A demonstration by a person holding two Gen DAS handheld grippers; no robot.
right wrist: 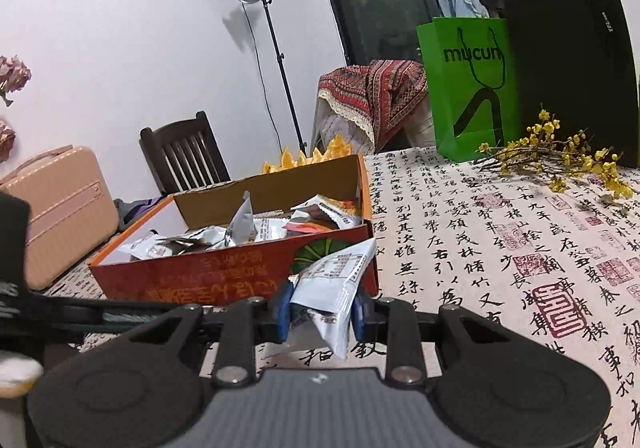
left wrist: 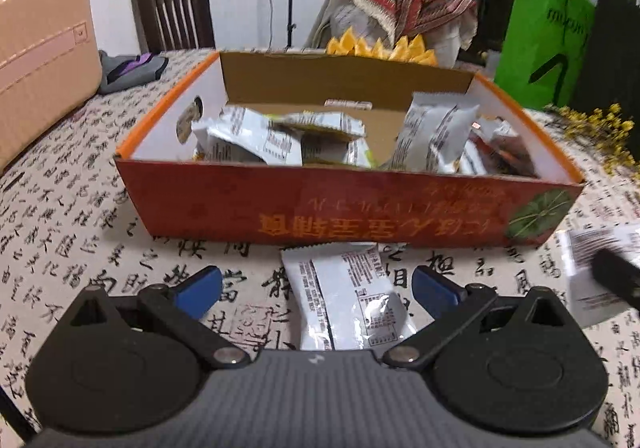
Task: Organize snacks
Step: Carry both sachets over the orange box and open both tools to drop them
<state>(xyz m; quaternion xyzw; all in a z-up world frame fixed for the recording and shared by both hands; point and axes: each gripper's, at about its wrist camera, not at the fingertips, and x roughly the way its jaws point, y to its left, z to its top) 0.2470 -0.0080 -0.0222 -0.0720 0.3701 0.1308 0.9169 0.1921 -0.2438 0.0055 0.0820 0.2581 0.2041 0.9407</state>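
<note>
Blue-padded, the left gripper (left wrist: 316, 288) stands wide open above a silver snack packet (left wrist: 346, 300) lying on the calligraphy tablecloth (left wrist: 60, 232), just before the red box (left wrist: 340, 204) of packets. Closed on another silver packet (right wrist: 334, 280), the right gripper (right wrist: 322, 312) holds it beside the box's near corner.
</note>
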